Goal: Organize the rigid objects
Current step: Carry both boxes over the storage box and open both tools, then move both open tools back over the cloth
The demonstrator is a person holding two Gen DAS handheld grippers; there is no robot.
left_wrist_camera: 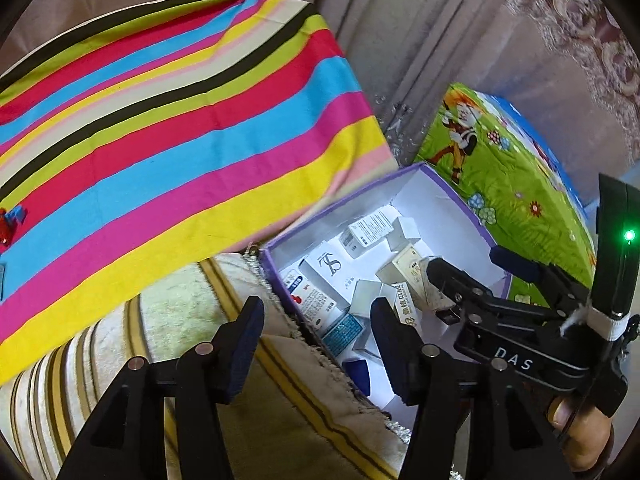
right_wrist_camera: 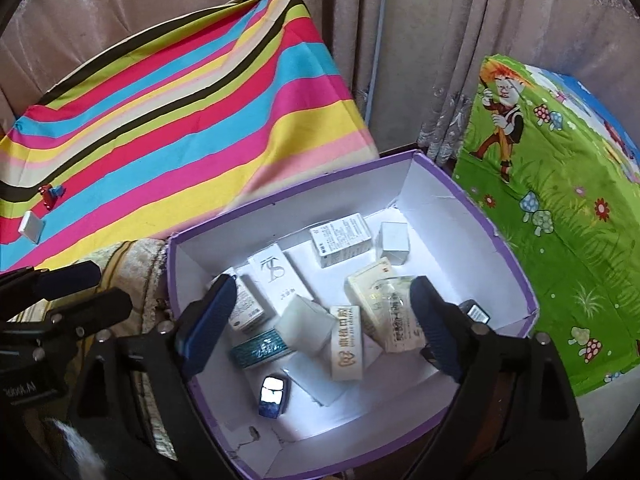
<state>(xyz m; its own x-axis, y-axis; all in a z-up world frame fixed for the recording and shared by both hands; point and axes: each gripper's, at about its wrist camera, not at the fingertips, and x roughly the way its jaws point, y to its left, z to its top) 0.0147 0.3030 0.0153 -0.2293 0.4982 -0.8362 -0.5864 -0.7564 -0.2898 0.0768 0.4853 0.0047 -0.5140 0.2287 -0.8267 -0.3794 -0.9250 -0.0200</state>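
While both grippers hang with their jaws spread and nothing between them, the purple-edged cardboard box (right_wrist_camera: 516, 264) sits below them with its white interior packed with small cartons. From the right wrist camera, the right gripper (right_wrist_camera: 320, 316) hovers directly over the box's middle, its blue-padded fingers (right_wrist_camera: 208, 320) wide apart above the heap. Under it lie a tall white carton with a monogram (right_wrist_camera: 276, 280), a white carton with printed text (right_wrist_camera: 340, 240) near the far wall, a plain silvery box (right_wrist_camera: 394, 242) just beside that one, a cream carton with gold lettering (right_wrist_camera: 347, 342) tilted across the pile, a teal patterned box (right_wrist_camera: 262, 346) and a small dark blue object with a bright glare (right_wrist_camera: 273, 394) toward the near wall. The left gripper (left_wrist_camera: 316, 332) points at the box's left rim, one finger over the beige striped upholstery (left_wrist_camera: 288, 380) and the other over the box's near corner; the right gripper's black body, marked DAS, crosses its view on the right. Beside the box on the left stretches a rainbow-striped cloth (right_wrist_camera: 180, 132), on which a small white box (right_wrist_camera: 31, 226) and a red and blue toy (right_wrist_camera: 50, 194) rest well apart from the purple box. A green cartoon-print cloth (right_wrist_camera: 560, 220) covers something to the right, and beige curtains (right_wrist_camera: 420, 40) hang behind.
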